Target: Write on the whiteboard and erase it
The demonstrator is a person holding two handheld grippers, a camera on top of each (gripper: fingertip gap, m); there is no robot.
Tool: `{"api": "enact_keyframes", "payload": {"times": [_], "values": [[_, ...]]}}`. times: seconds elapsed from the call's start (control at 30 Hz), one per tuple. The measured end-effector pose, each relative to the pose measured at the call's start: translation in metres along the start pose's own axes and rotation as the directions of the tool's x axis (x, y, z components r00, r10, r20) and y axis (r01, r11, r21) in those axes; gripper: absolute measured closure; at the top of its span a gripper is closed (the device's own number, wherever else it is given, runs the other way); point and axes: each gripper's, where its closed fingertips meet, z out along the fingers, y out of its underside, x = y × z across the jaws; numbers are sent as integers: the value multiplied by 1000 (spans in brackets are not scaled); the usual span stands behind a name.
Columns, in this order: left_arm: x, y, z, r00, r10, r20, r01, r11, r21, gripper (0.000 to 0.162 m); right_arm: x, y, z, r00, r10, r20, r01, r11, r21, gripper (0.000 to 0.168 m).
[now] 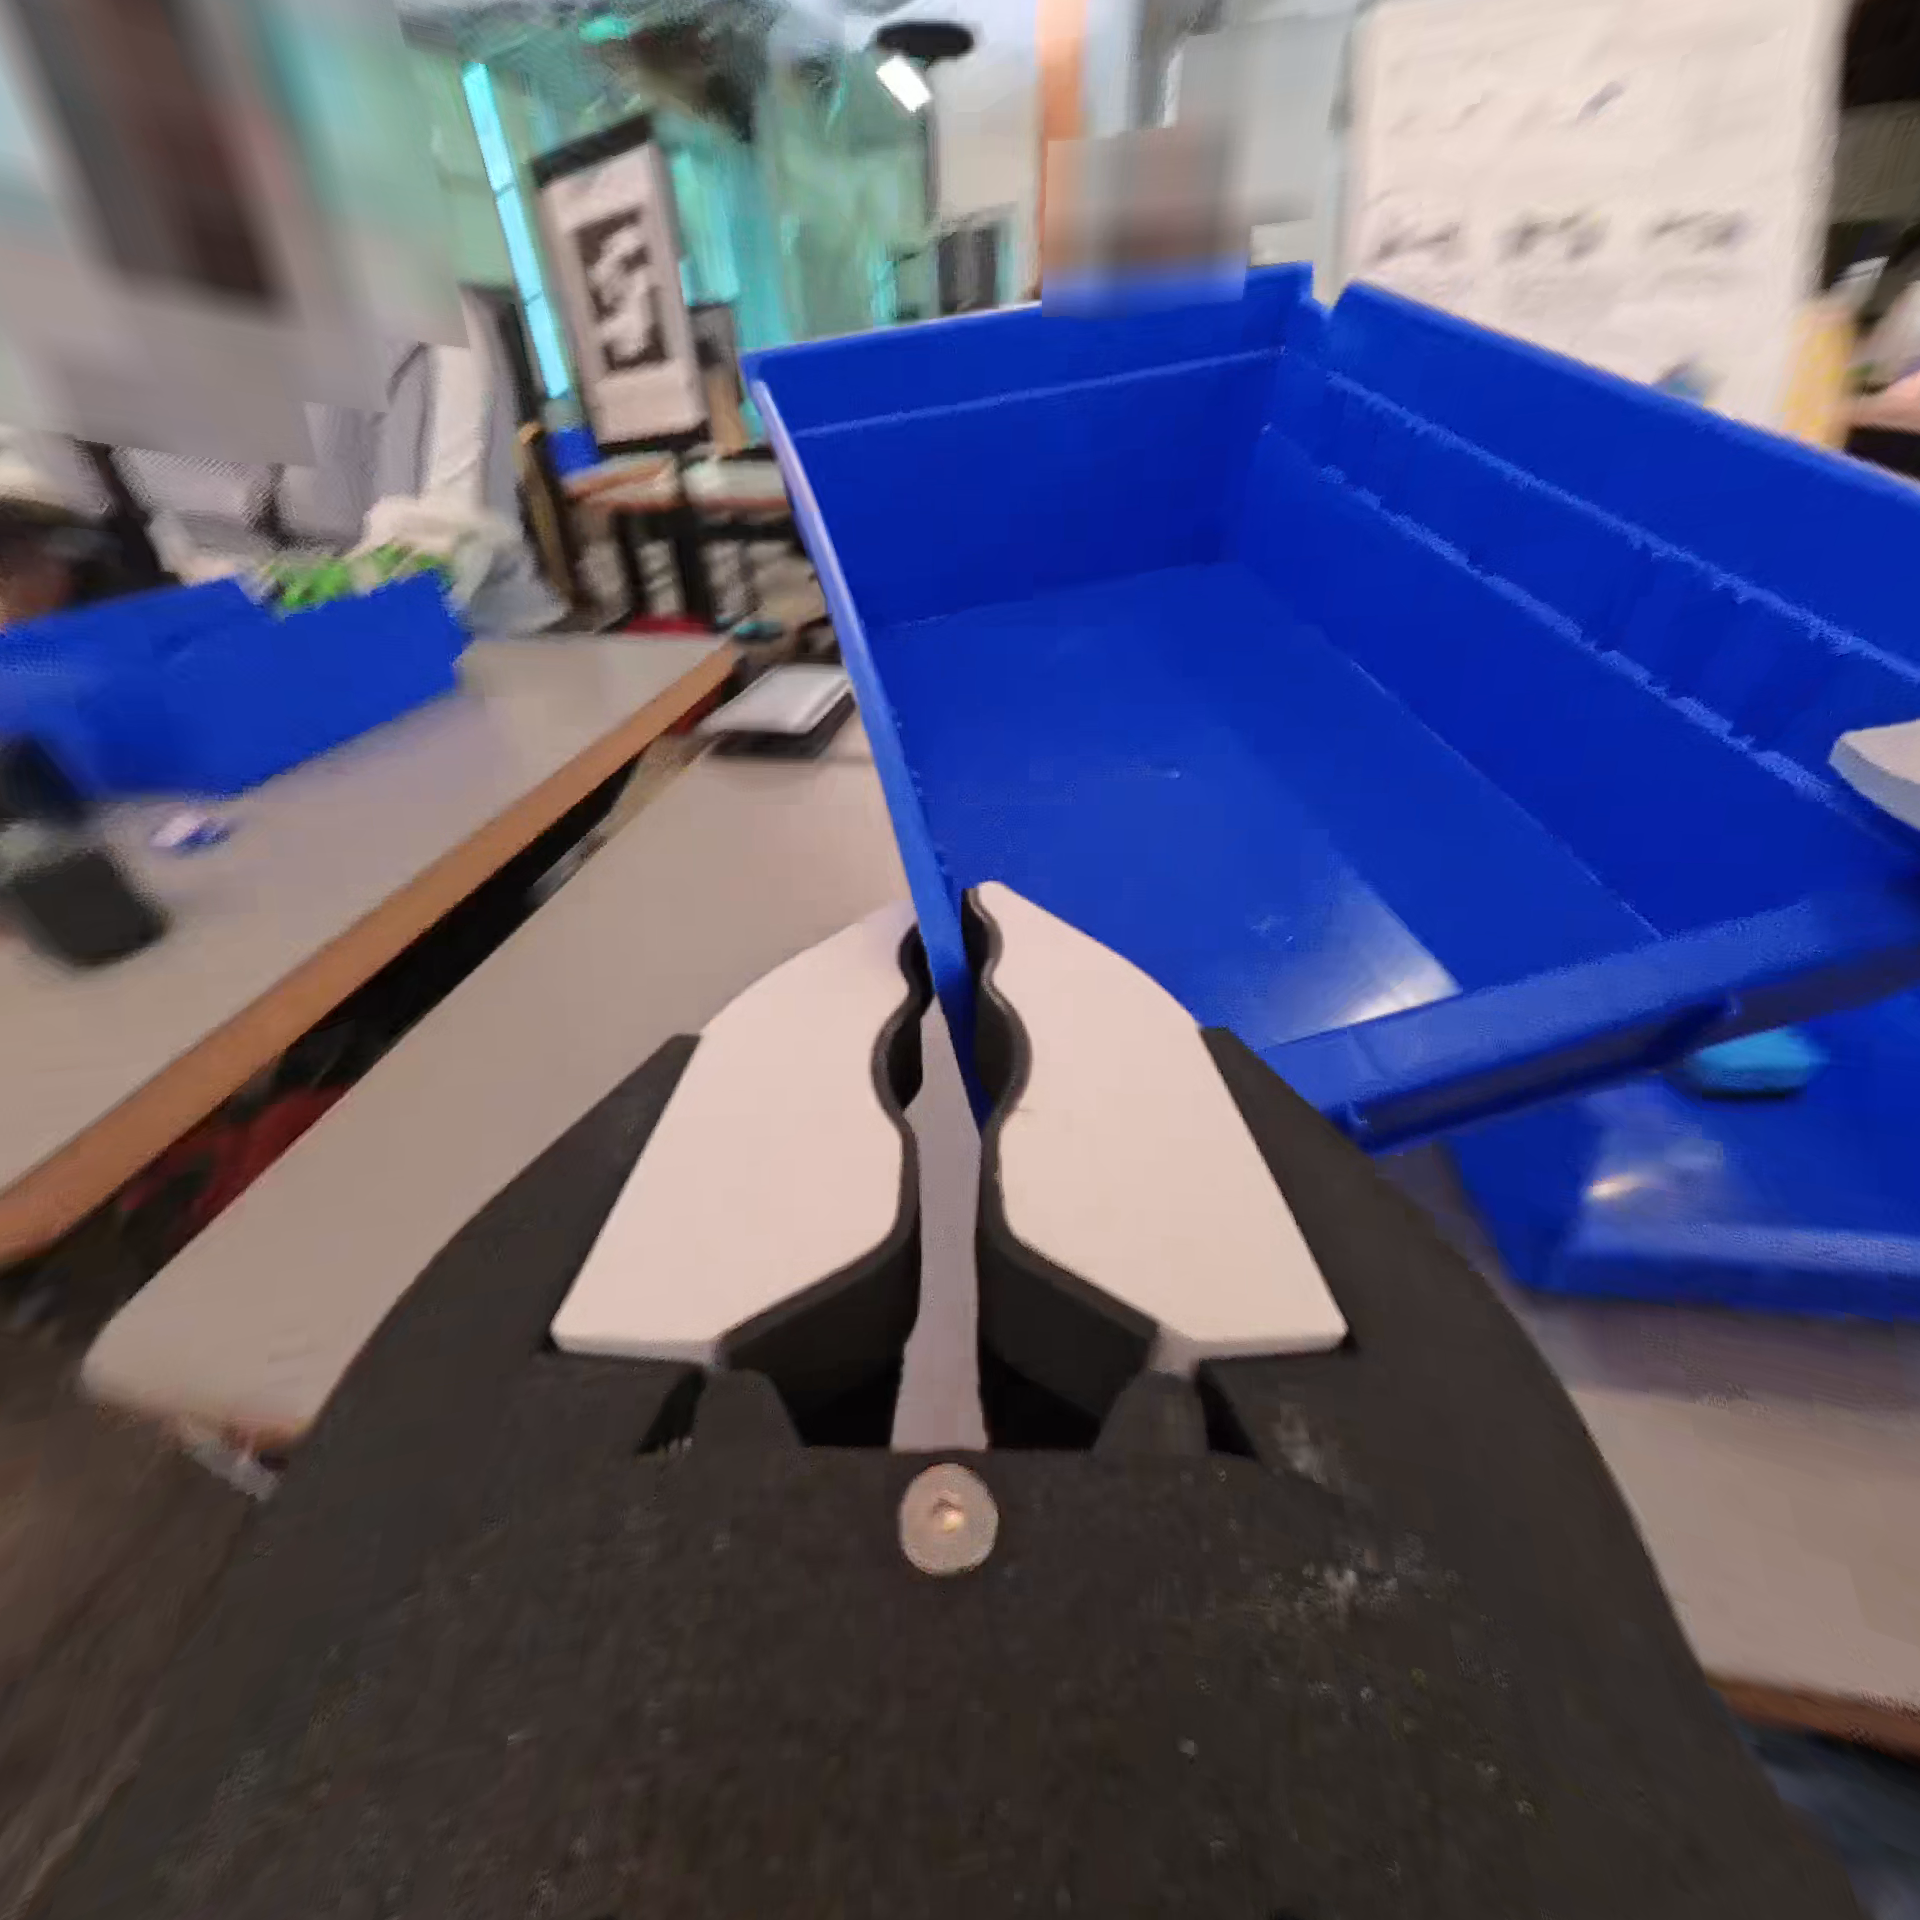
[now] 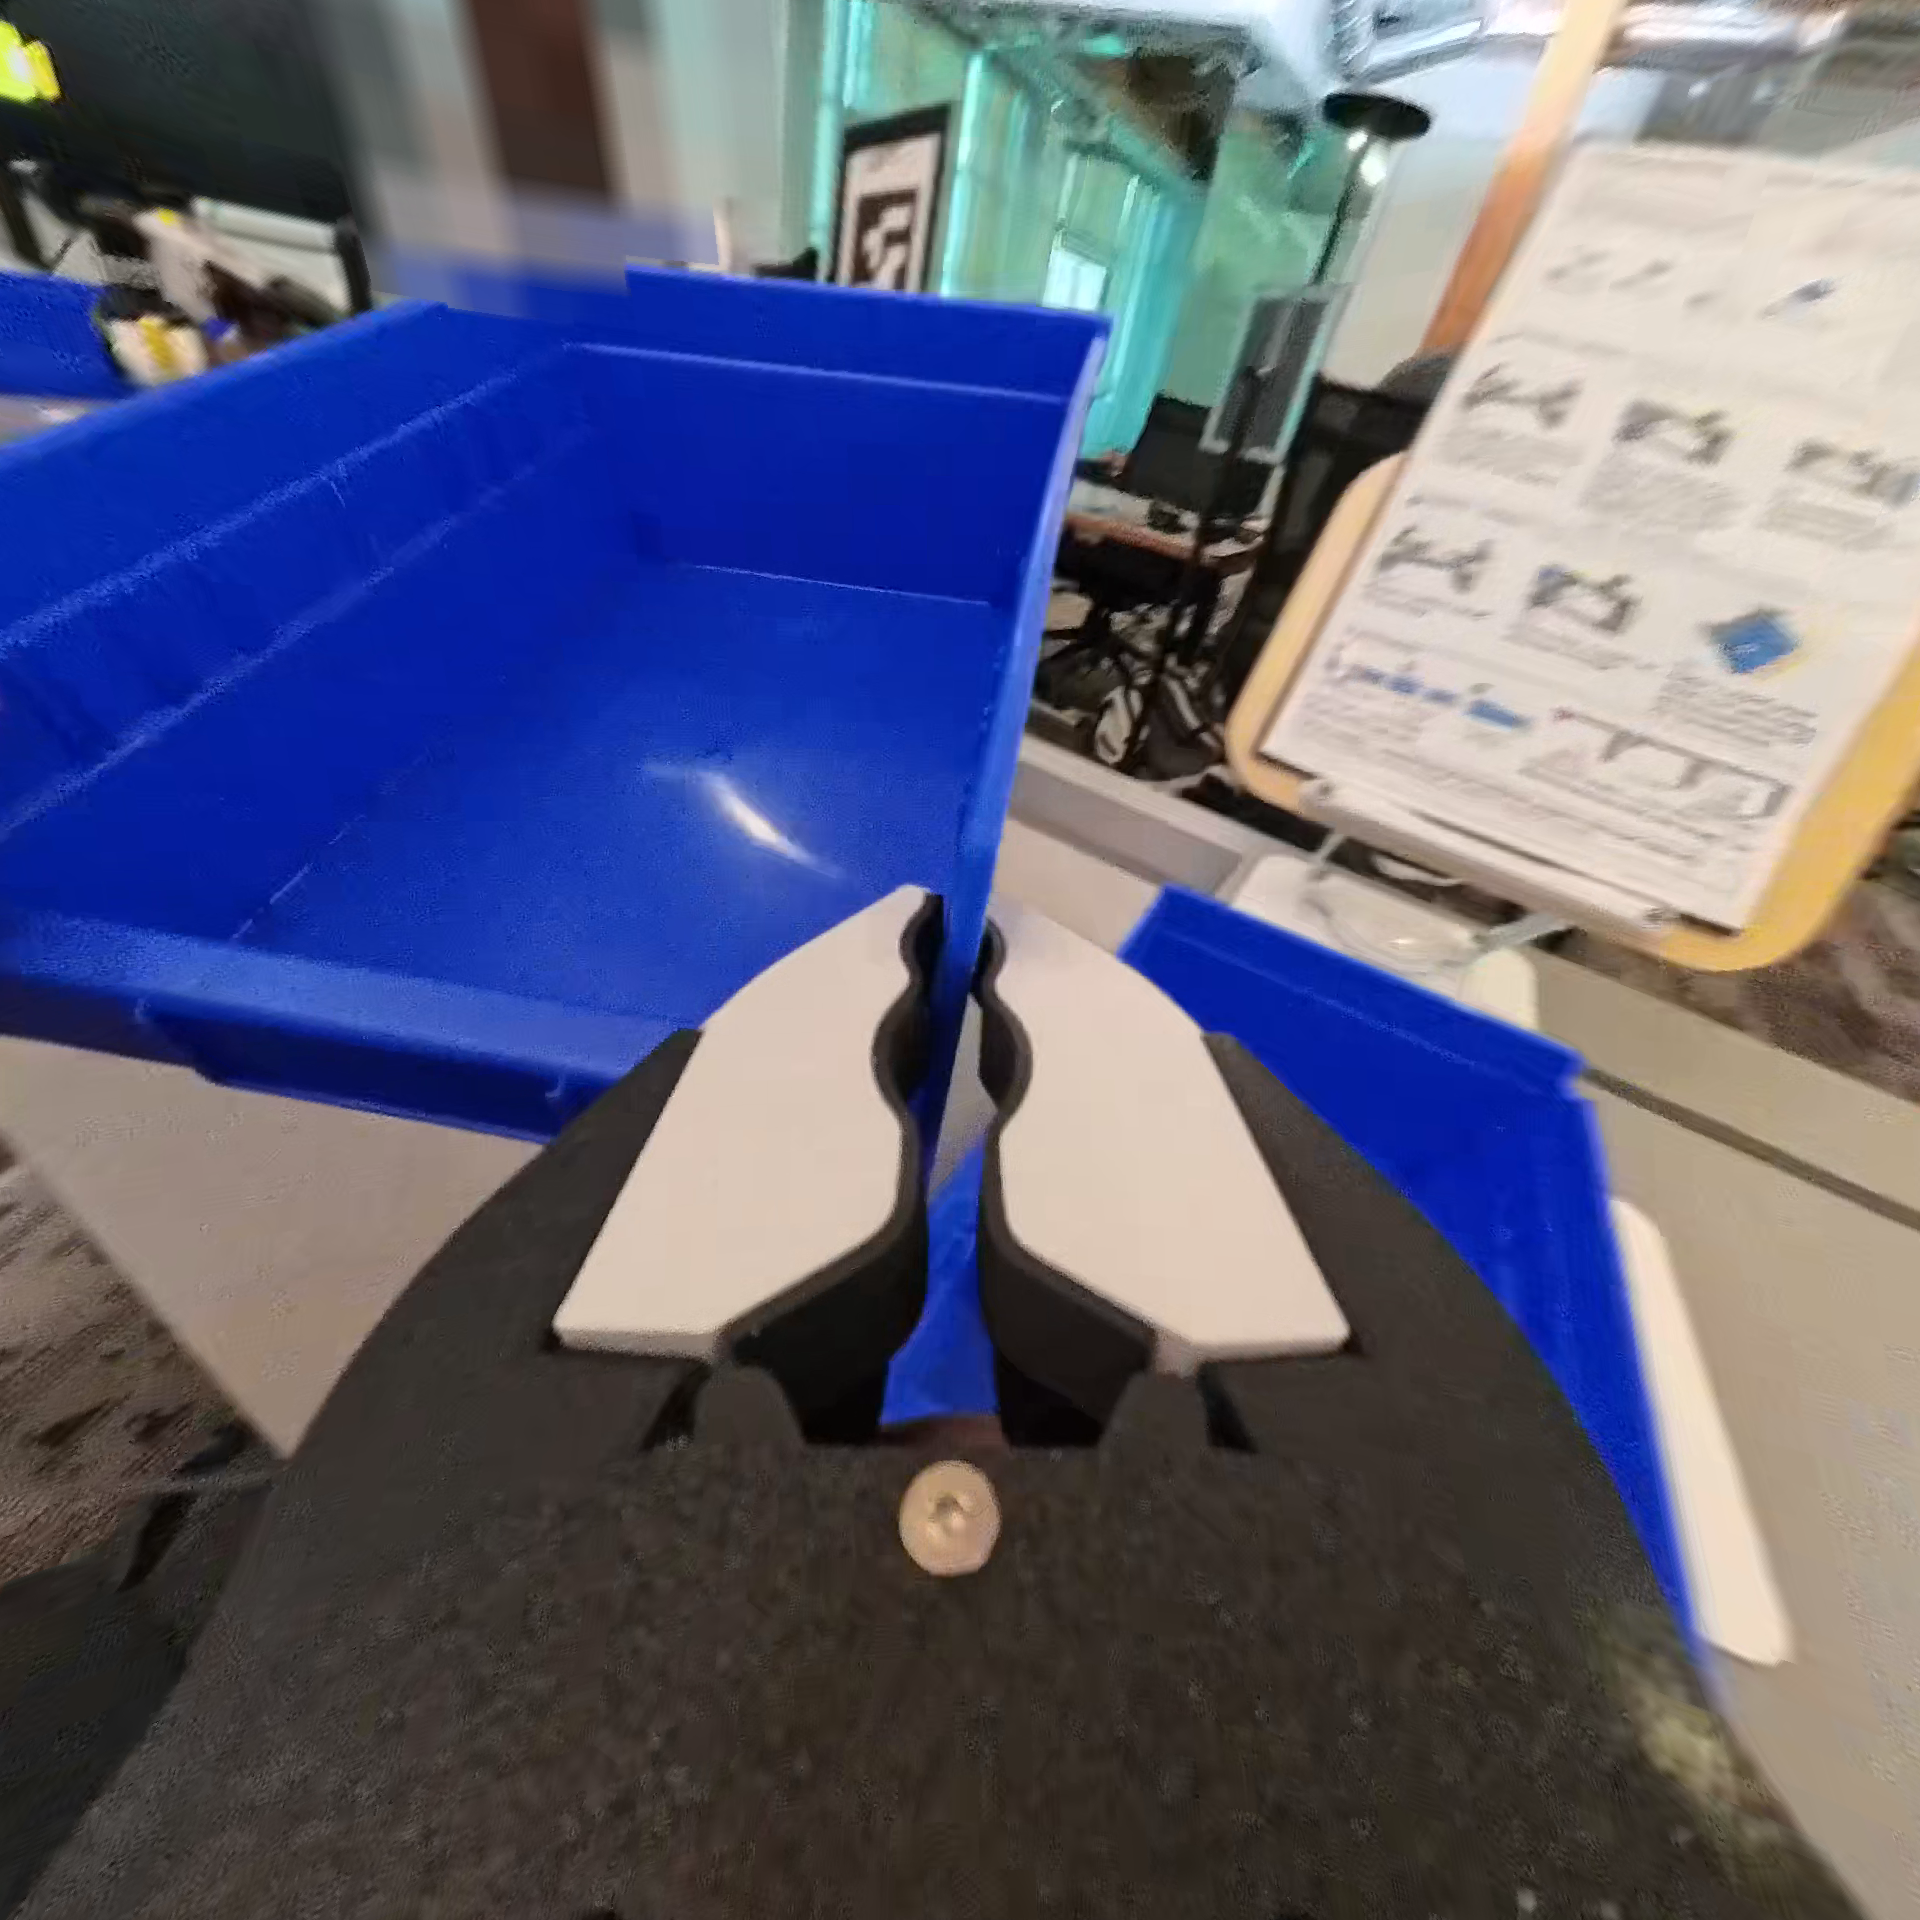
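Observation:
Both grippers hold one empty blue plastic bin [image 1: 1247, 779] clear of the grey table. My left gripper [image 1: 951, 914] is shut on the bin's left side wall, which runs between the pads. My right gripper [image 2: 961, 925] is shut on the opposite side wall of the same bin [image 2: 520, 675]. A grey finger of the right gripper [image 1: 1881, 769] shows at the right edge of the left wrist view. A second blue bin [image 1: 1714, 1226] stands on the table below and also shows in the right wrist view [image 2: 1403, 1070]. A small light-blue object [image 1: 1756, 1065] lies in it.
A wooden-framed board with printed sheets [image 2: 1610, 571] stands at the right rear. A clear dish [image 2: 1382, 925] sits near its foot. Another table with a blue bin [image 1: 229, 686] and a dark object [image 1: 83, 904] is at the left. A person sits far left.

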Motion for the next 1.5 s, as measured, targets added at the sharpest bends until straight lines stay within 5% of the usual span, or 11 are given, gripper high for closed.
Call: {"api": "enact_keyframes", "payload": {"times": [0.13,0.27,0.43,0.57,0.83,0.9,1.03,1.13,1.23,1.37,1.5], "values": [[136,-67,46,973,114,-201,-102,992,68,157,141,-23,-44,980,60,-192,-50,997,53,165],[297,-82,83,914,194,-356,-178,981,76,156,290,7,-98,939,88,-332,-84,996,27,164],[469,-23,114,864,145,-482,-195,979,-56,157,429,114,-152,878,181,-442,-251,962,-104,164],[541,44,131,850,113,-514,-229,959,-168,157,480,203,-169,842,250,-478,-374,910,-182,165],[585,111,144,826,54,-562,-252,926,-281,156,517,261,-173,811,198,-551,-386,889,-248,166],[590,125,139,810,20,-587,-263,906,-332,153,515,282,-177,791,240,-562,-473,823,-314,166],[595,127,130,775,3,-632,-258,914,-312,149,517,290,-180,774,294,-560,-520,800,-298,165],[597,127,119,740,-46,-671,-255,904,-343,131,518,294,-182,779,288,-557,-522,790,-321,136],[582,99,102,698,-118,-707,-207,911,-357,107,533,278,-202,749,211,-628,-469,838,-278,125],[525,40,67,622,-130,-772,-161,944,-289,100,536,219,-218,755,163,-636,-306,944,-122,111],[432,1,51,655,-56,-754,-137,972,-192,98,494,155,-196,837,184,-515,-207,978,14,107]]}}
